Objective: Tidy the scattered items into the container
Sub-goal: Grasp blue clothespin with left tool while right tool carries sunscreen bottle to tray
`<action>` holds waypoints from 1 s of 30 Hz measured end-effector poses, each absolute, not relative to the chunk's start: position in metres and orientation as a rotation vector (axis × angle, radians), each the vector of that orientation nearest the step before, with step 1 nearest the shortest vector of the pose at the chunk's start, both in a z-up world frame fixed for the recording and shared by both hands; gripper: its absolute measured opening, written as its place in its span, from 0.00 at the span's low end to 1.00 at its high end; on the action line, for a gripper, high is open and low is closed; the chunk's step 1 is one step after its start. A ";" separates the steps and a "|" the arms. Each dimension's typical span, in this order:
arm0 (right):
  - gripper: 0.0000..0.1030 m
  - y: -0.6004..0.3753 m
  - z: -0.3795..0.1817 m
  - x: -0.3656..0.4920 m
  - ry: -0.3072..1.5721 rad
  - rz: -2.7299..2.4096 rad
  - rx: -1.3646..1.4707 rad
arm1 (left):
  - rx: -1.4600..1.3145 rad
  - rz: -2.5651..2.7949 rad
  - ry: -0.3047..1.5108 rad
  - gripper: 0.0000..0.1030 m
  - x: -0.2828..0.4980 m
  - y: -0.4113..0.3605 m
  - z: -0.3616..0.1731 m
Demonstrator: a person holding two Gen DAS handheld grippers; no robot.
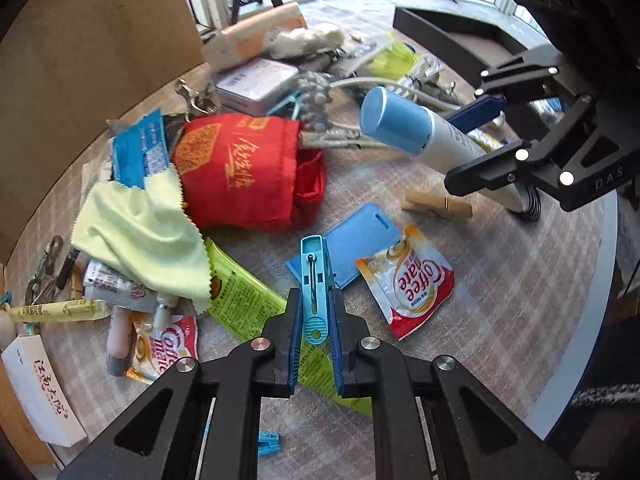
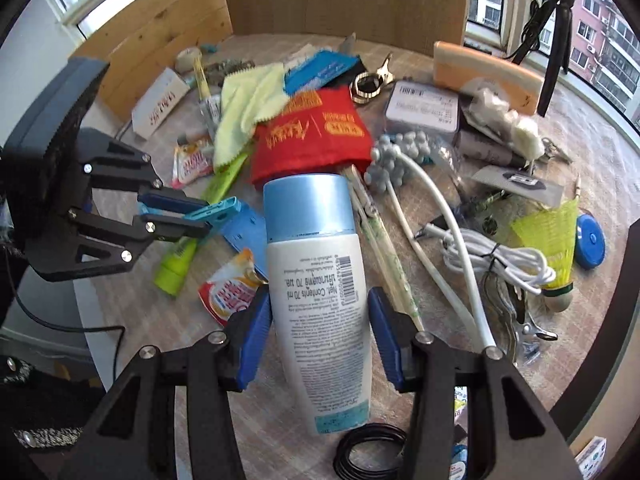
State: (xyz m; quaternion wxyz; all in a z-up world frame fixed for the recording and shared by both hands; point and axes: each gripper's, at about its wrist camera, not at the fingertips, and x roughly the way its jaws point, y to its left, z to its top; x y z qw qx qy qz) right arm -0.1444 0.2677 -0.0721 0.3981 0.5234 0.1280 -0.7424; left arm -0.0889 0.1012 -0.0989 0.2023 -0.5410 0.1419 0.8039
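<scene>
the left tongs [image 1: 316, 344] pinch a light blue plastic clothes peg [image 1: 315, 288] between their blue pads. the right tongs [image 2: 318, 338] hold a white plastic bottle with a pale blue cap [image 2: 316, 248] by its body, pads on both sides. both things are lifted above the round bench [image 1: 520, 280], on the near side of the red cloth pouch [image 1: 240, 172]. the black tray [image 1: 440, 28] beyond the pouch, at the far edge, is probably the container. to do this step well, keep both grips firm, carry the things high over the pouch and the white cables [image 2: 500, 256], and release only when each one is fully above the tray, so nothing drops back.
</scene>
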 end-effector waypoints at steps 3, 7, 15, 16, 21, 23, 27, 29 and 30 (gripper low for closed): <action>0.46 0.265 -0.064 -0.135 0.268 -1.914 1.303 | -1.470 2.287 0.353 0.11 -0.085 0.094 -0.083; 0.46 0.263 -0.056 -0.127 0.226 -1.984 1.271 | -1.417 2.348 0.318 0.11 -0.083 0.097 -0.064; 0.46 0.342 -0.024 -0.130 0.086 -2.225 1.277 | -1.282 2.388 0.355 0.11 -0.099 0.162 -0.030; 0.46 0.358 -0.020 -0.130 0.067 -2.270 1.279 | -1.261 2.392 0.349 0.11 -0.101 0.175 -0.026; 0.46 0.448 -0.003 -0.134 -0.026 -2.476 1.321 | -1.176 2.359 0.336 0.11 -0.114 0.249 -0.016; 0.46 0.486 0.000 -0.134 -0.060 -2.554 1.339 | -1.165 2.328 0.328 0.11 -0.119 0.282 -0.017; 0.46 0.553 0.003 -0.133 -0.141 -2.669 1.368 | -1.132 2.278 0.337 0.11 -0.121 0.347 -0.017; 0.46 0.582 0.000 -0.133 -0.167 -2.717 1.391 | -1.121 2.257 0.349 0.11 -0.119 0.380 -0.017; 0.46 0.595 -0.002 -0.133 -0.184 -2.738 1.404 | -1.117 2.253 0.359 0.11 -0.119 0.396 -0.018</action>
